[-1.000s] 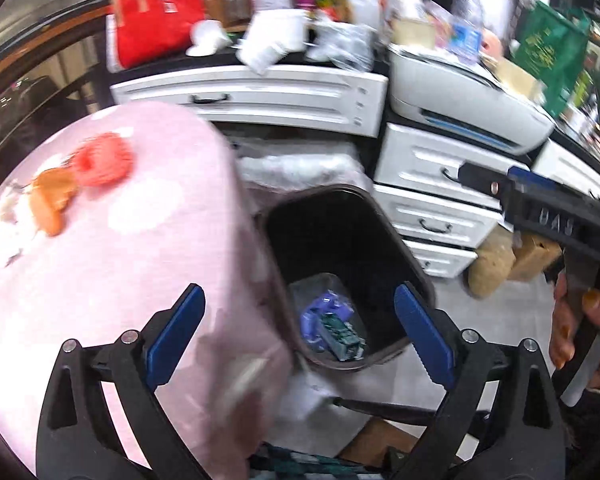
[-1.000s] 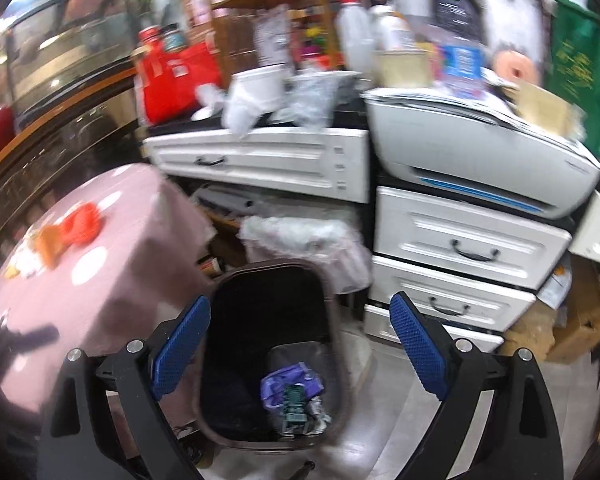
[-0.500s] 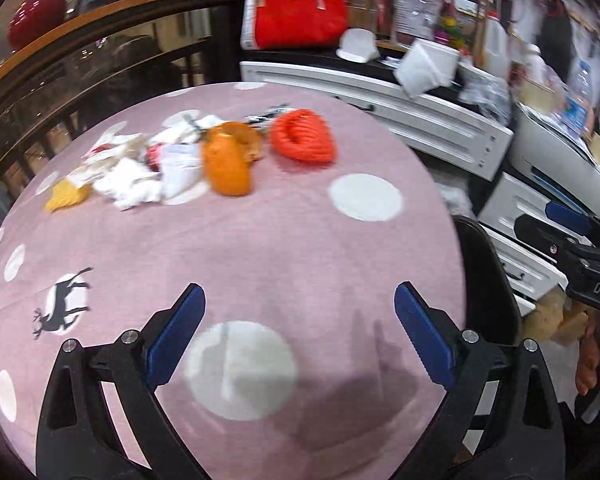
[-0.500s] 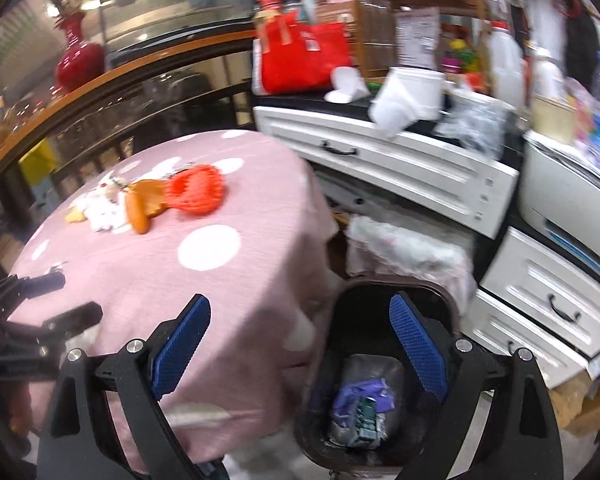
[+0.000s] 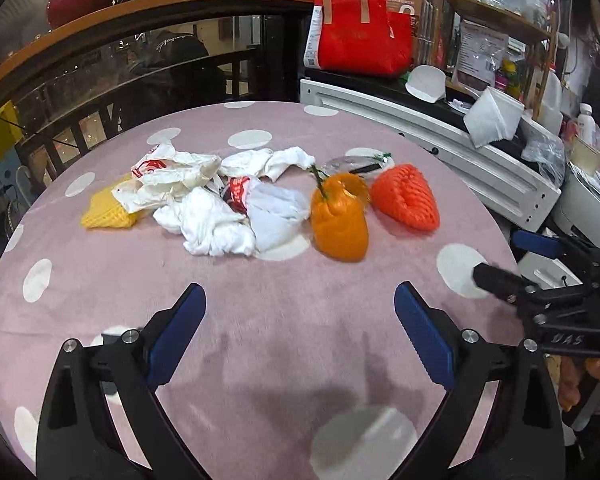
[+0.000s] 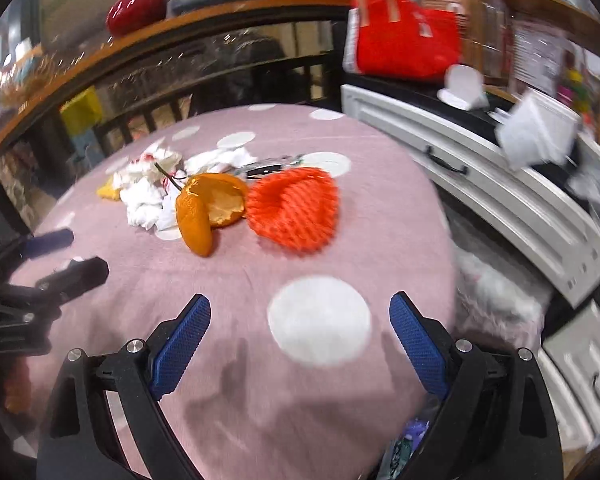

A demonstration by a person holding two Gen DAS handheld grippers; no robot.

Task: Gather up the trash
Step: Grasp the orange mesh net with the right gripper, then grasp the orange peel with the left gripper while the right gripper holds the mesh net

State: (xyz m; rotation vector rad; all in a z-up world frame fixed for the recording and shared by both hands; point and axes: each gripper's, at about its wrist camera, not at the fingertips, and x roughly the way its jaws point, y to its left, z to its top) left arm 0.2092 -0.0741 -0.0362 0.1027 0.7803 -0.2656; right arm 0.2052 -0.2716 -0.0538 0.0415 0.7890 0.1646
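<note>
Trash lies across the far half of a round pink table [image 5: 284, 340]: crumpled white tissues [image 5: 208, 220], a yellow foam net [image 5: 108, 214], orange peel [image 5: 340, 220] and a red foam net [image 5: 406, 198]. My left gripper [image 5: 300, 332] hovers open over the near side, nothing between its blue pads. In the right wrist view the orange peel [image 6: 204, 208] and red foam net [image 6: 296, 210] lie ahead of my right gripper [image 6: 300, 336], also open and empty. Each gripper shows at the other view's edge.
White drawers [image 6: 480, 184] and a cluttered counter with a red bag [image 5: 360, 36] stand right of the table. A dark railing [image 5: 100, 92] runs behind it. Trash inside the bin [image 6: 412, 432] peeks out at the bottom right of the right wrist view.
Both grippers swung left from over the black bin to above the pink table. The trash pile now lies straight ahead. Both stayed open.
</note>
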